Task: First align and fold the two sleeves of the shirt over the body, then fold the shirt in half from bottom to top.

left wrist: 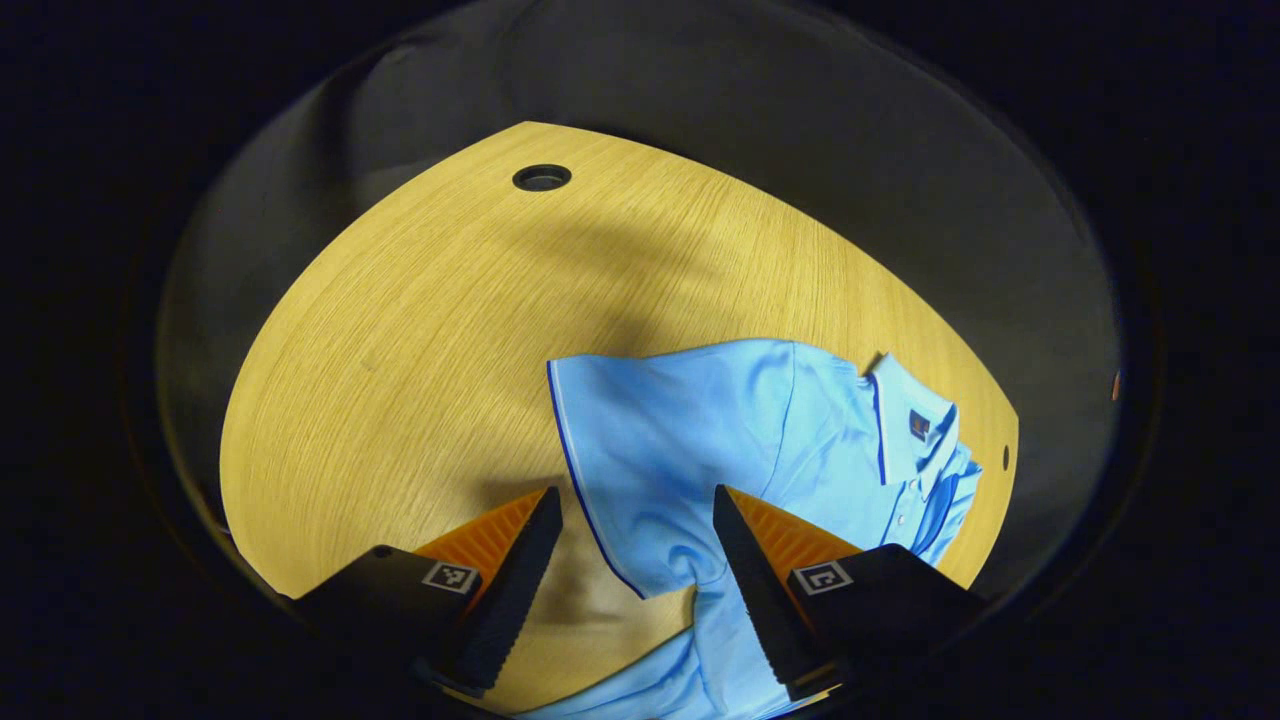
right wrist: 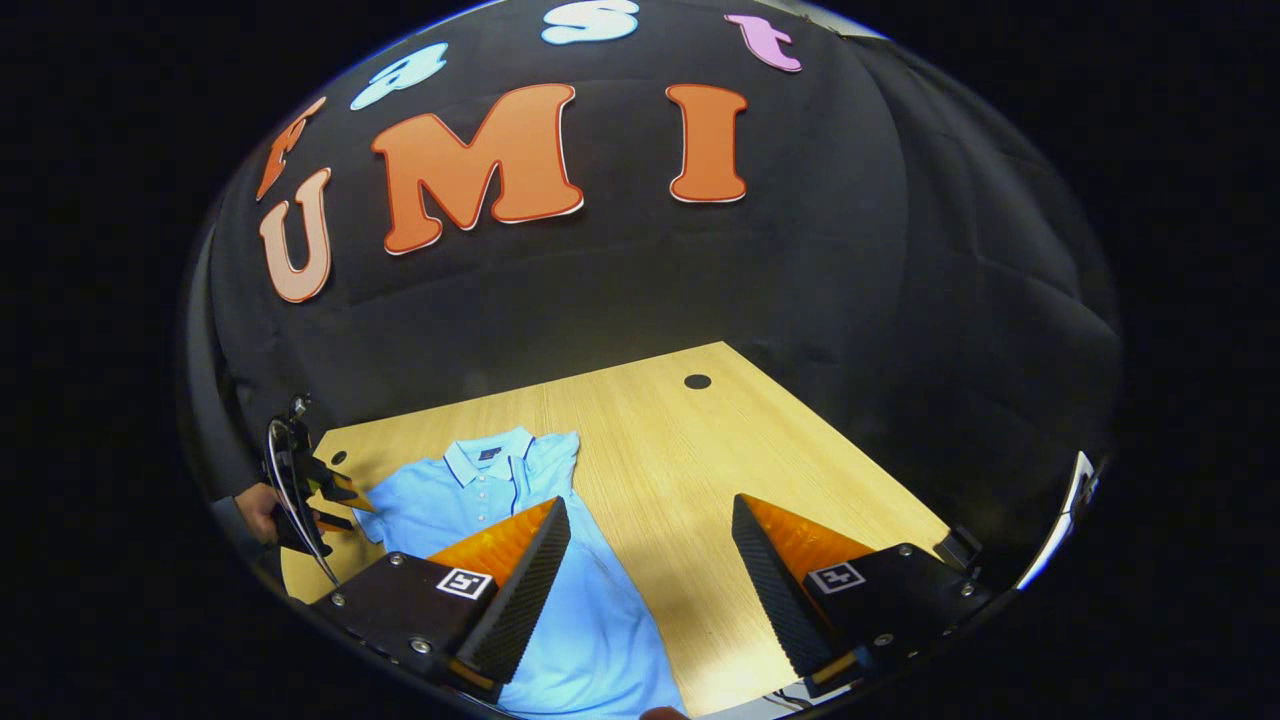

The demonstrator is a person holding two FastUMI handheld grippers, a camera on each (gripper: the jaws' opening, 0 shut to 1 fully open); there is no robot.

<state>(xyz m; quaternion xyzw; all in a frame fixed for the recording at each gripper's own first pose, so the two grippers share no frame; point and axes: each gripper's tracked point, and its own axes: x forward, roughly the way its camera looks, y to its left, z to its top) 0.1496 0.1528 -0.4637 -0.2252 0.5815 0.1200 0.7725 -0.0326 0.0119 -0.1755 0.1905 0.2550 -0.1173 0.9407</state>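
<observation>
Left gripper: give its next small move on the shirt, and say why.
Probably lower the left gripper and close on the sleeve edge. Its jaws stand open, straddling the sleeve's dark-trimmed hem, and that sleeve lies spread out flat on the table, not yet folded over the shirt body.

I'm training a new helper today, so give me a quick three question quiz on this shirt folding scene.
1. True or false: the left gripper is shut on the shirt.
2. What is the shirt lying on: A) the wooden table, B) the floor, C) a chair?
3. Fill in: the right gripper has its fingers spread ____.

Key: 1 false, its fingers are apart around the near sleeve. 2 A. 3 open.
</observation>
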